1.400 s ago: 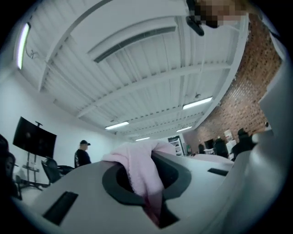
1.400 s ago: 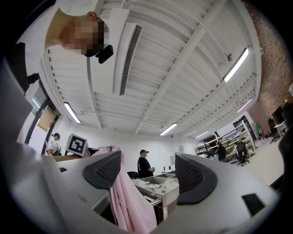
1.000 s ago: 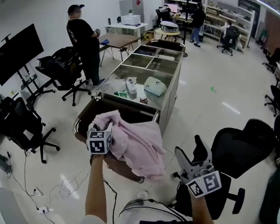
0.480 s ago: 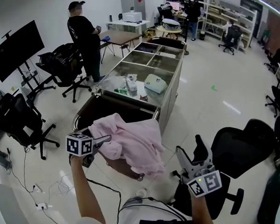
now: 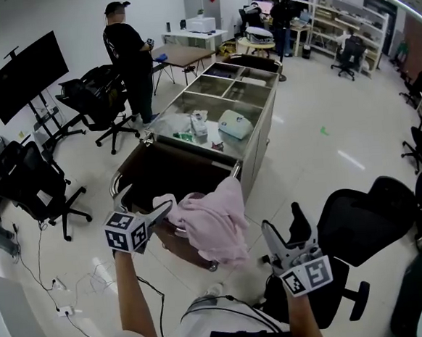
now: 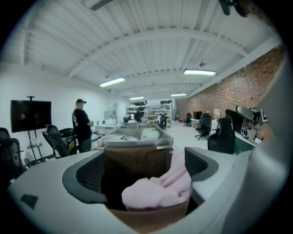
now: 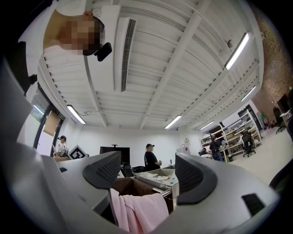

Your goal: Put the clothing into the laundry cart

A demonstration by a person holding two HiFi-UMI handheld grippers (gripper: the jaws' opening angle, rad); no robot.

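A pink garment [image 5: 214,220] hangs over the near rim of the brown laundry cart [image 5: 174,176], partly inside and partly down its front. My left gripper [image 5: 147,202] is just left of the cloth; its jaws are opening wide and the pads do not press on anything. In the left gripper view the pink garment [image 6: 158,192] lies on the laundry cart [image 6: 137,160] just beyond the left gripper [image 6: 142,176]. My right gripper [image 5: 287,228] is held open and empty, lower right of the cart. The right gripper view shows the pink garment [image 7: 137,212] past the right gripper [image 7: 149,173].
A long steel table [image 5: 262,127] with bins and small items stands right behind the cart. A black office chair [image 5: 368,224] is close on my right. More chairs [image 5: 34,189] and floor cables [image 5: 53,285] lie left. A person in black [image 5: 129,58] stands farther back.
The left gripper, shut on the pink garment over the cart a second ago, has opened and drawn back to the left. The garment has dropped onto the cart's near rim. The right gripper has stayed put.
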